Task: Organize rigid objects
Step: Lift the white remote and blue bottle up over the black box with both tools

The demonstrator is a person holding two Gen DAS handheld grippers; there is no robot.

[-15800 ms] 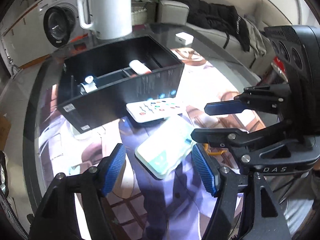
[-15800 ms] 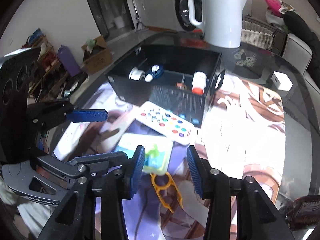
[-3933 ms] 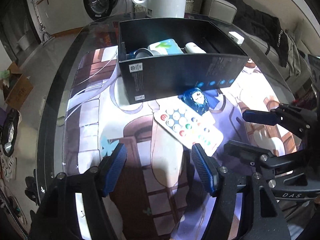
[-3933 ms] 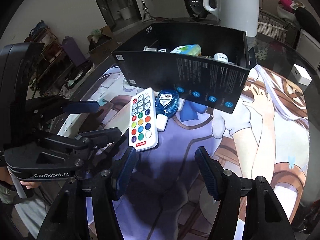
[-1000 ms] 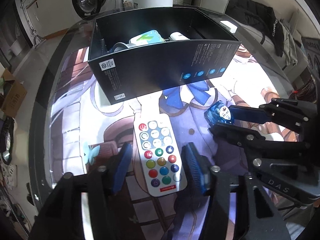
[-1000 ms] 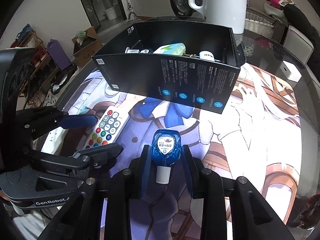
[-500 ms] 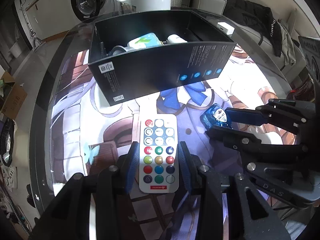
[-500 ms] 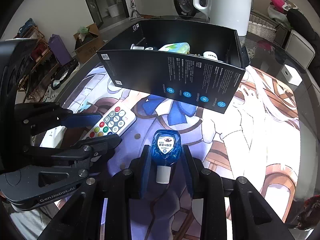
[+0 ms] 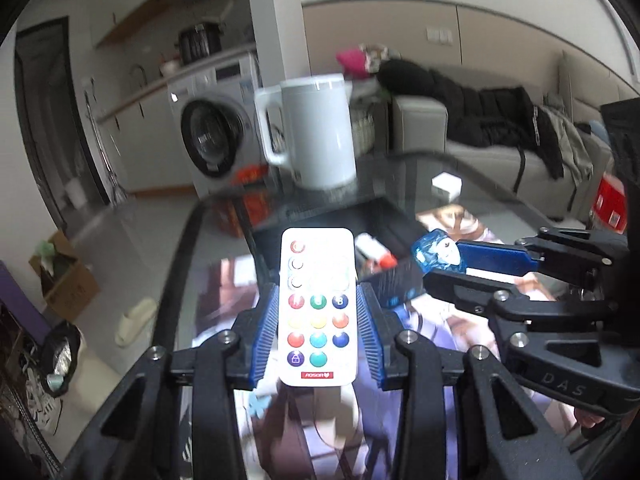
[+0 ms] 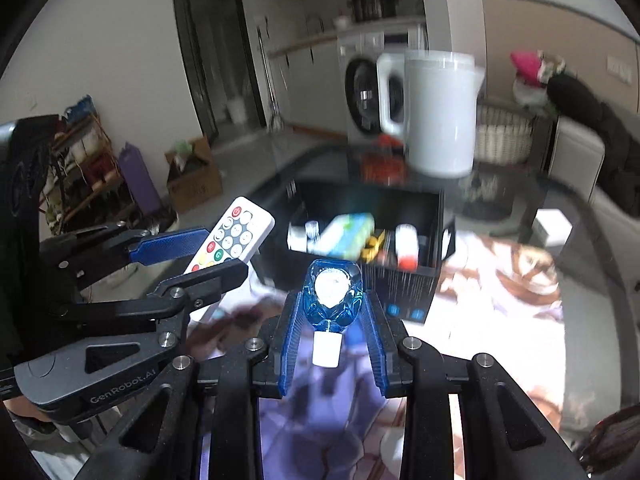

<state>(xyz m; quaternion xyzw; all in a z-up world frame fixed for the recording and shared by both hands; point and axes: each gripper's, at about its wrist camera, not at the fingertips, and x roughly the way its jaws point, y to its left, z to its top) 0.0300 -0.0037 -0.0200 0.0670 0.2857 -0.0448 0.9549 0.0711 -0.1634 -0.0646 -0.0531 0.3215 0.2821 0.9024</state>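
My left gripper [image 9: 318, 312] is shut on a white remote control [image 9: 318, 308] with coloured buttons, held up above the table. My right gripper [image 10: 331, 312] is shut on a blue correction tape dispenser [image 10: 331, 294] with a white tip, also lifted. Each gripper shows in the other's view: the remote [image 10: 230, 240] at the left, the blue dispenser [image 9: 438, 255] at the right. Ahead stands the black box [image 10: 412, 284]; inside it lie a pale green pack [image 10: 346, 234], a white bottle with a red cap [image 10: 406, 246] and small white items.
A white kettle [image 9: 318, 132] stands behind the box on the glass table [image 9: 188, 240], which carries a printed mat. A small white cube [image 9: 446, 186] lies at the far right of the table. A washing machine, a sofa with a black coat and floor clutter lie beyond.
Both grippers have risen off the table and tilted up with their objects, the remote and the blue dispenser. The box now sits lower in both views and the room behind fills the top.
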